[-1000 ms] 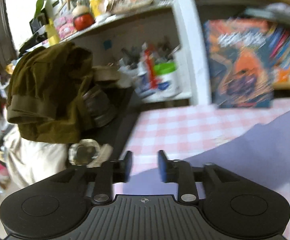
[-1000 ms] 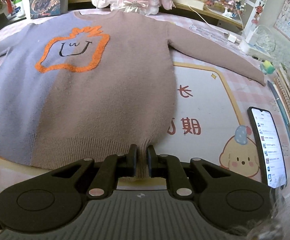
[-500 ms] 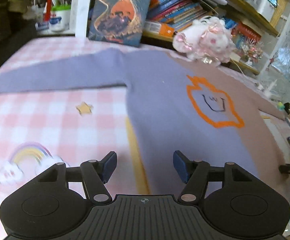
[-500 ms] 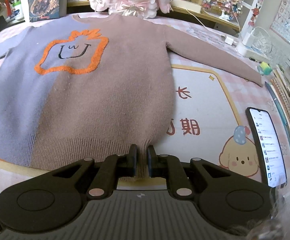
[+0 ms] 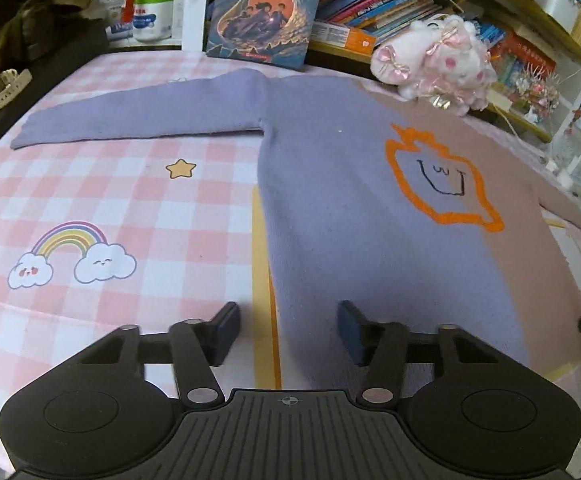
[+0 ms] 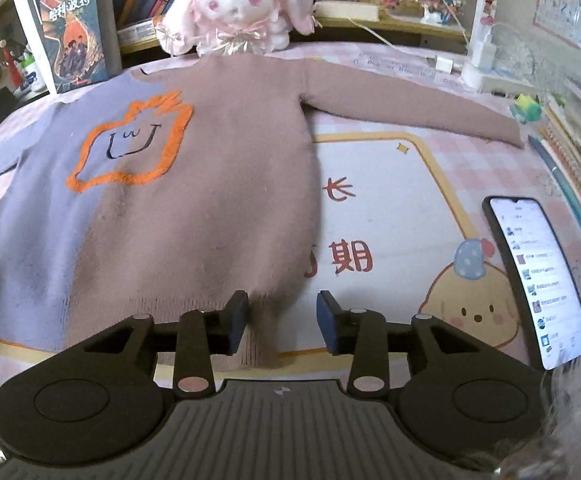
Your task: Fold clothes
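I have the sweater (image 5: 350, 216) spread flat across the desk (image 5: 90, 200), sleeves out to both sides, its hem along the near edge. My left gripper (image 5: 288, 330) hangs with jaws apart over the lilac hem corner. My right gripper (image 6: 282, 320) is also spread wide, the brown hem corner loose between its fingers. A phone (image 6: 538, 280) lies by the desk's right edge, a plush toy (image 6: 234, 4) at the back.

A: Surface?
B: Table (image 5: 90, 208), pink-checked printed cover.
A: Items lying on it?
B: One sweater (image 6: 194, 208), flat, sleeves spread; one plush rabbit (image 6: 234, 4) at its collar; one phone (image 6: 538, 280), screen lit, near the right edge.
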`<state>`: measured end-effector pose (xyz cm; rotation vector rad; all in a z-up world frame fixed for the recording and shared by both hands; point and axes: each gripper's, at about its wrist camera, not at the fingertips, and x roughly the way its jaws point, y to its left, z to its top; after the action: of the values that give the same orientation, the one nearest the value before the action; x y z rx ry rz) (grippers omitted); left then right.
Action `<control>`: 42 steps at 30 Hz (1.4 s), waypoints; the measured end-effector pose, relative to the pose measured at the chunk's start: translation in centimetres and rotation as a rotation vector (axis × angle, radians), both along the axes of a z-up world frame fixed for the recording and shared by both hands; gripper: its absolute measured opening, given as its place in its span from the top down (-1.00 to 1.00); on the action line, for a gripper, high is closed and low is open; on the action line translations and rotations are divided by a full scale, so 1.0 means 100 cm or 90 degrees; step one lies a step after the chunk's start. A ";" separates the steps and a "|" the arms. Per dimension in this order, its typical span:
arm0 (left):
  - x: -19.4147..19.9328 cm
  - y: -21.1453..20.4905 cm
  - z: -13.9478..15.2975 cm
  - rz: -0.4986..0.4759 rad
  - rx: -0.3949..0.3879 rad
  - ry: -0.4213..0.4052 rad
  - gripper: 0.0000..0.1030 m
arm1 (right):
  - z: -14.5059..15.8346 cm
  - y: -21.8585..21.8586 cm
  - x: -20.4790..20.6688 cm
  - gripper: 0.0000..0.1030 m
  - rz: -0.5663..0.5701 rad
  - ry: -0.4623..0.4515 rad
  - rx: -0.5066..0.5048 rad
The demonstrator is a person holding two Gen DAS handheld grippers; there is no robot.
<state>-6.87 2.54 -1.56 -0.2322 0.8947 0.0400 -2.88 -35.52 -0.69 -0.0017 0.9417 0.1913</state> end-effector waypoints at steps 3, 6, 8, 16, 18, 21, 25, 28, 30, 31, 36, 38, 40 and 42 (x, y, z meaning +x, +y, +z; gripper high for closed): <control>0.003 0.000 0.000 -0.002 0.000 0.004 0.62 | -0.004 0.000 0.002 0.38 0.009 0.011 0.015; 0.009 0.000 0.000 -0.015 0.007 0.012 0.90 | -0.003 0.009 -0.003 0.81 0.048 0.012 0.020; 0.012 -0.001 0.001 -0.017 0.043 0.016 0.93 | -0.002 0.015 -0.006 0.82 0.074 0.014 0.024; 0.009 -0.010 0.002 -0.015 0.051 0.024 0.93 | -0.003 0.019 -0.005 0.84 0.106 0.014 0.025; 0.008 -0.015 0.001 -0.018 0.052 0.022 0.93 | -0.004 0.014 -0.001 0.84 0.089 0.013 0.020; 0.009 -0.010 0.000 -0.008 0.048 0.021 0.92 | -0.006 0.006 0.005 0.84 0.063 0.011 0.012; 0.011 -0.003 -0.001 0.010 0.046 0.022 0.92 | -0.006 0.008 0.004 0.84 0.072 0.008 0.011; 0.011 -0.006 -0.001 0.011 0.049 0.023 0.92 | -0.007 0.009 0.003 0.84 0.083 0.010 0.015; 0.010 -0.006 -0.001 0.016 0.046 0.023 0.92 | -0.007 0.008 0.003 0.83 0.086 0.011 0.018; 0.009 -0.007 -0.001 0.017 0.045 0.023 0.92 | -0.007 0.008 0.003 0.83 0.087 0.011 0.018; 0.008 -0.009 0.000 0.023 0.048 0.024 0.92 | -0.006 0.007 0.003 0.83 0.094 0.012 0.016; 0.008 -0.010 0.000 0.026 0.050 0.024 0.90 | -0.006 0.006 0.004 0.83 0.096 0.012 0.015; 0.008 -0.011 0.000 0.031 0.053 0.023 0.79 | -0.006 0.006 0.004 0.82 0.099 0.013 0.014; 0.006 -0.013 0.003 0.040 0.061 0.018 0.77 | -0.006 0.005 0.006 0.80 0.104 0.015 0.012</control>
<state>-6.28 1.26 -1.30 -0.1710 0.9114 0.1437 -2.33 -34.98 -1.27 -0.0594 0.9639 0.3517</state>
